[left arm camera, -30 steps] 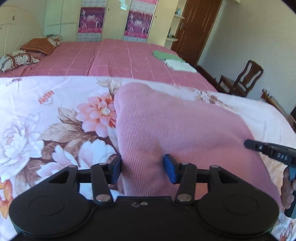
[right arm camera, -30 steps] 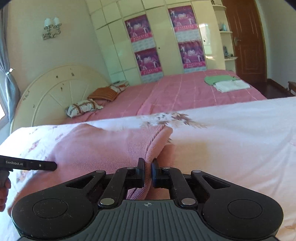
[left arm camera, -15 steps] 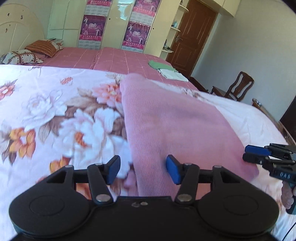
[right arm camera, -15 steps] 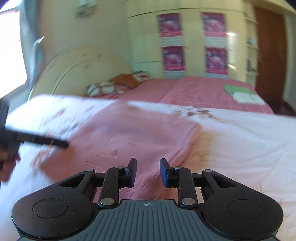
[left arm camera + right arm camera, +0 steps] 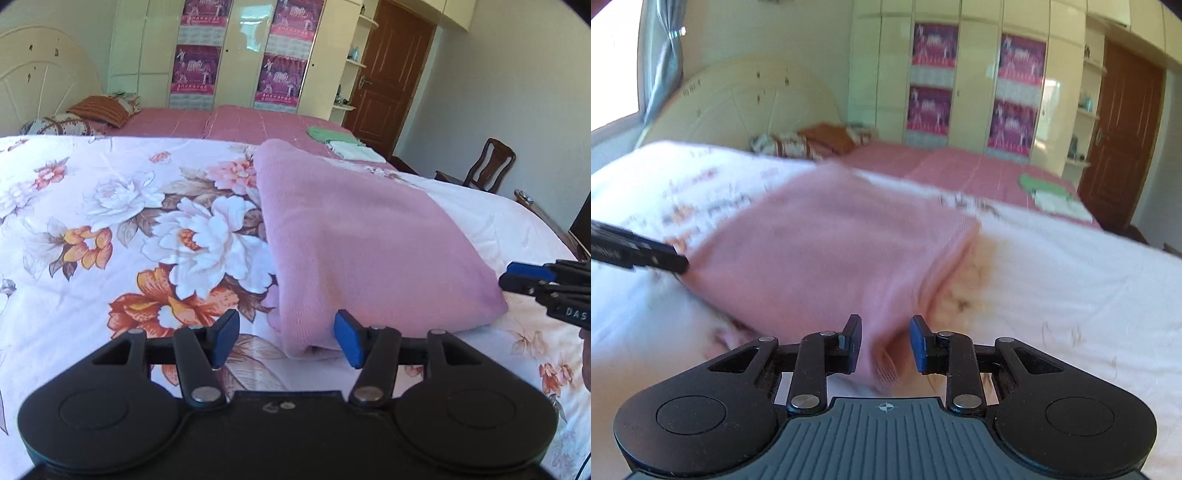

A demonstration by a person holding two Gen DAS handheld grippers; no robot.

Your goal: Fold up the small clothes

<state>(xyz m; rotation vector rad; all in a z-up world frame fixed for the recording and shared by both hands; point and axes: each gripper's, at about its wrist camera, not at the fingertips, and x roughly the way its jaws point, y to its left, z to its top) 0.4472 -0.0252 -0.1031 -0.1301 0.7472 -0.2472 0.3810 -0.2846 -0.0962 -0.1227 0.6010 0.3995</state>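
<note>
My left wrist camera sits just behind the left claw (image 5: 282, 339), looking down along it, close over the floral bed cover (image 5: 110, 221). My right wrist camera does likewise behind the right claw (image 5: 884, 343). Both share the pink garment (image 5: 369, 236) ahead, each catching the other claw at its edge.

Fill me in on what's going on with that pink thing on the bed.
A person is folding a pink knit garment on a floral bedspread, with a two-finger tool in each hand. The garment lies folded flat. The left tool is opening, its jaws astride the near left corner without pressing it. The right tool is open at the near right corner, cloth loose between its jaws.
</note>
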